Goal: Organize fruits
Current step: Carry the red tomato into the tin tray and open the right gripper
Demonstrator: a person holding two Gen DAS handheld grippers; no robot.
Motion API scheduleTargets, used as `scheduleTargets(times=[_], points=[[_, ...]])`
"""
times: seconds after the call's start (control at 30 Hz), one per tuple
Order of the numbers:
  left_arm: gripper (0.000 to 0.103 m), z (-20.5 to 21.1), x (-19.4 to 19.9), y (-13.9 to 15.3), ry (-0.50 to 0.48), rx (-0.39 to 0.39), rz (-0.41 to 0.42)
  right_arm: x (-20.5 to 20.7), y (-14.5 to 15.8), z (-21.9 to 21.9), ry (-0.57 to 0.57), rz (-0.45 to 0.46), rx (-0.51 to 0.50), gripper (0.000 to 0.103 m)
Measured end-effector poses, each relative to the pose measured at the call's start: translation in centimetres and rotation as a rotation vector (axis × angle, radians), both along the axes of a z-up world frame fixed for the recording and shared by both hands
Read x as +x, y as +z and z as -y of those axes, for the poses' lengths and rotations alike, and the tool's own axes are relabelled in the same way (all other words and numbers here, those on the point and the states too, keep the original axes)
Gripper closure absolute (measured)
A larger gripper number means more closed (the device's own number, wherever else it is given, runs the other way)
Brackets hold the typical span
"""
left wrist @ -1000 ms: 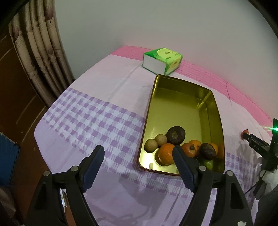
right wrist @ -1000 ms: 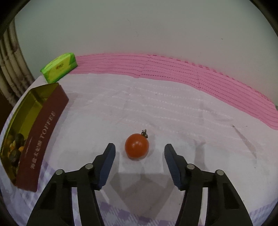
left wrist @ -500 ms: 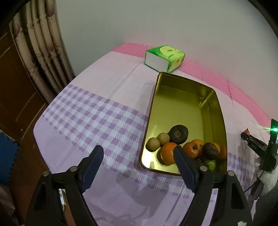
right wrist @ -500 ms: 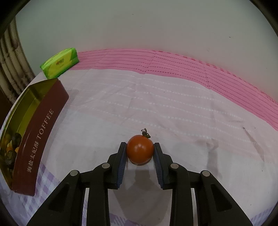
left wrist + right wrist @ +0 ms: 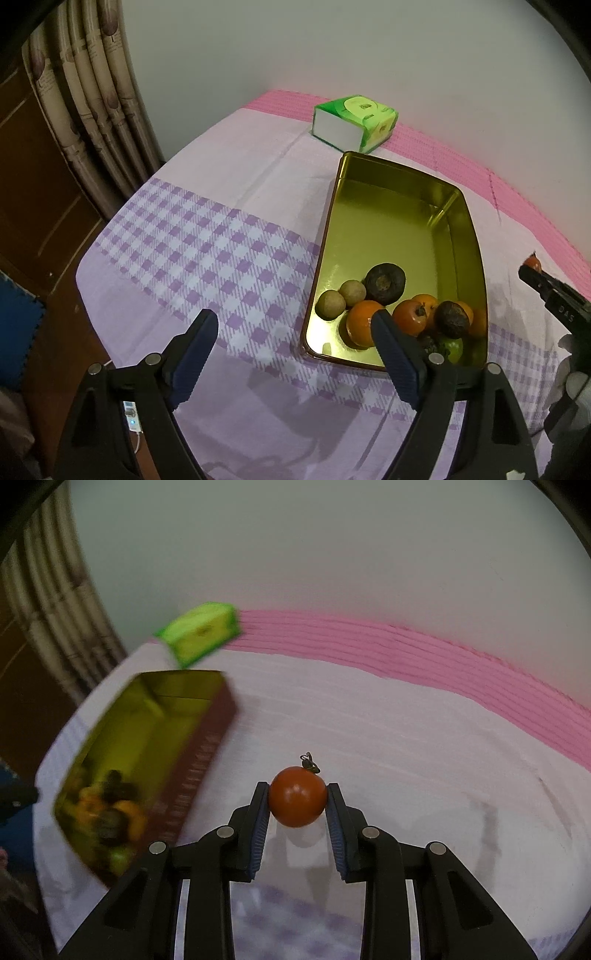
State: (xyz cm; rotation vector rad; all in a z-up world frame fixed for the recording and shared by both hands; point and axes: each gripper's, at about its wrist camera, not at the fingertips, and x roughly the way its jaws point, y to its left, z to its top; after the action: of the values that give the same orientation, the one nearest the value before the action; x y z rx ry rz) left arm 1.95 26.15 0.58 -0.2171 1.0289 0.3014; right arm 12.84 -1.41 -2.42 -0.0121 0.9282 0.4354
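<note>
My right gripper (image 5: 297,805) is shut on a small red tomato (image 5: 297,802) with a dry stem and holds it above the tablecloth, to the right of the gold toffee tin (image 5: 207,723). In the left wrist view the tin (image 5: 391,206) holds several fruits at its near end: an orange (image 5: 362,325), a red tomato (image 5: 410,317), two brown round fruits (image 5: 341,299) and a dark one (image 5: 385,282). My left gripper (image 5: 293,339) is open and empty, above the table's front edge by the tin's near left corner. The right gripper also shows in the left wrist view (image 5: 532,267) at the right edge.
A green tissue box (image 5: 354,122) lies behind the tin near the wall. A curtain (image 5: 96,96) and a wooden cabinet stand to the left of the table. The table's left edge (image 5: 110,229) drops off beside the checked cloth.
My right gripper closed on the tomato, lifted it off the cloth and swung towards the tin. My left gripper rose and drew back slightly, staying open.
</note>
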Motion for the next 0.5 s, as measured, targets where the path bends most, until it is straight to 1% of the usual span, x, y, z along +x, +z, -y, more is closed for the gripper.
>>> scheduleTargets(times=[0.1, 0.2, 0.33, 0.5], points=[[0.021, 0.0, 0.0, 0.0, 0.004, 0.003, -0.002, -0.8, 0.8, -3.0, 0.07, 0.008, 0.016, 0.072], [0.021, -0.1, 0.0, -0.1, 0.007, 0.007, -0.006, -1.2, 1.0, -5.9, 0.138, 0.003, 0.02, 0.072], [0.021, -0.3, -0.1, -0.3, 0.019, 0.01, -0.013, -1.9, 0.7, -9.3, 0.209, -0.016, 0.012, 0.072], [0.021, -0.4, 0.0, -0.4, 0.028, 0.009, -0.019, -2.2, -0.4, -12.1, 0.263, -0.04, -0.024, 0.072]])
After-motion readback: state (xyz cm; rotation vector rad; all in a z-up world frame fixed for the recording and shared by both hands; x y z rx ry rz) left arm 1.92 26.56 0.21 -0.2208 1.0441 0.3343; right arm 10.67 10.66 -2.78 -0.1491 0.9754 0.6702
